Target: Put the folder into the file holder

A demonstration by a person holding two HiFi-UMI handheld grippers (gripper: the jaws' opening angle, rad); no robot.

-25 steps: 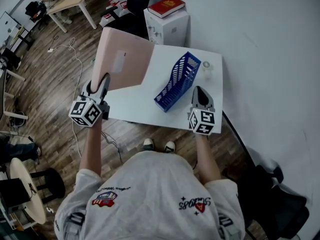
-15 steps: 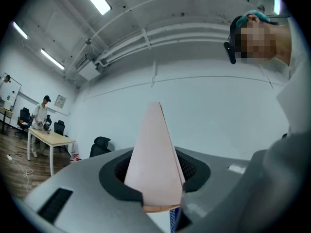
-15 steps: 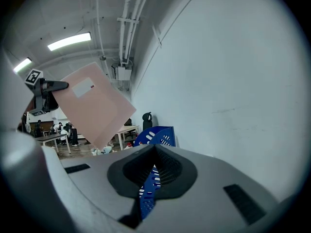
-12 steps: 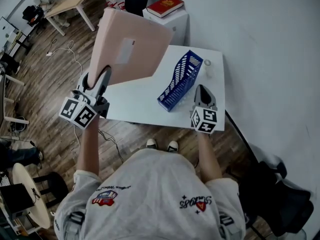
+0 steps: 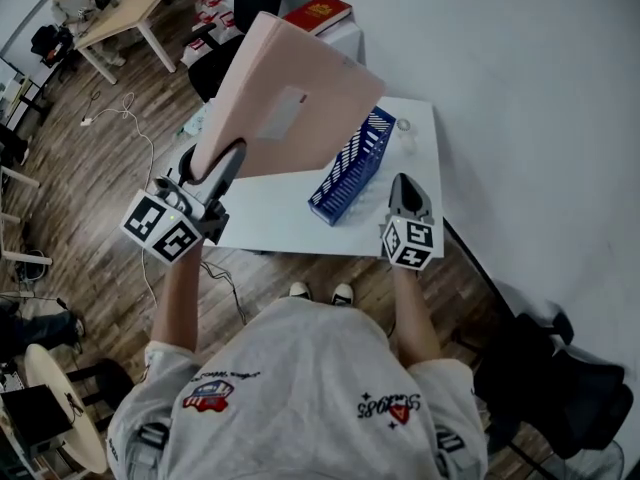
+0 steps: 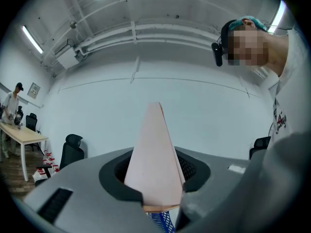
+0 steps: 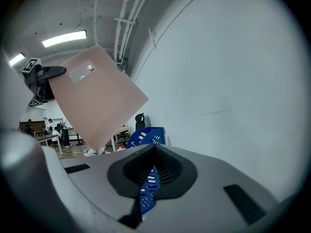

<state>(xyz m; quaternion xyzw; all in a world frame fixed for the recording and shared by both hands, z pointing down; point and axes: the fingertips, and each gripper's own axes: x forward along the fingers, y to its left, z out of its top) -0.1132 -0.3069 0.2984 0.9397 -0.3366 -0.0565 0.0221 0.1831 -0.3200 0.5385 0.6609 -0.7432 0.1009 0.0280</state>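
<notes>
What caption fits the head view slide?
Left gripper holds the pink folder above the blue file holder, gripped by the right gripper on the table.

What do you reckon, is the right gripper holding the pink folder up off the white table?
No, the left gripper holds the pink folder up off the white table. The head view shows it, and the left gripper view shows its jaws shut on the folder's edge.

Pale pink folder [image 5: 290,98], blue slatted file holder [image 5: 350,173]
</notes>
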